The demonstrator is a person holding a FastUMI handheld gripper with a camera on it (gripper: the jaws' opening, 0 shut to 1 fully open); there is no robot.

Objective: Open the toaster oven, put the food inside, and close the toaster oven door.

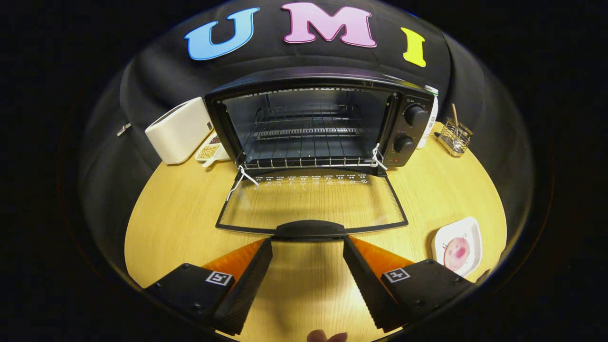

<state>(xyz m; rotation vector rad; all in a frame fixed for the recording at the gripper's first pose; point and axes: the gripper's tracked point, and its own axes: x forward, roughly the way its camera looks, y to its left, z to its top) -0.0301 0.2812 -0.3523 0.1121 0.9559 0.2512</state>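
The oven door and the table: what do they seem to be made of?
The oven door looks like clear glass in a dark frame: the wood shows through it. The table seems light wood or laminate, with visible grain. The tool is open just before the door handle.

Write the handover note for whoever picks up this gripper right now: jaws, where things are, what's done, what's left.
Gripper: jaws open, holding nothing, tips just short of the door handle.
Toaster oven: at the back of the wooden table, door folded fully down and flat, wire rack inside bare.
Food: pink round piece on a white plate, on the table to the right of the door, beyond the right finger.
Done: door opened.
Left: pick the food off the plate, set it on the rack, lift the door shut.
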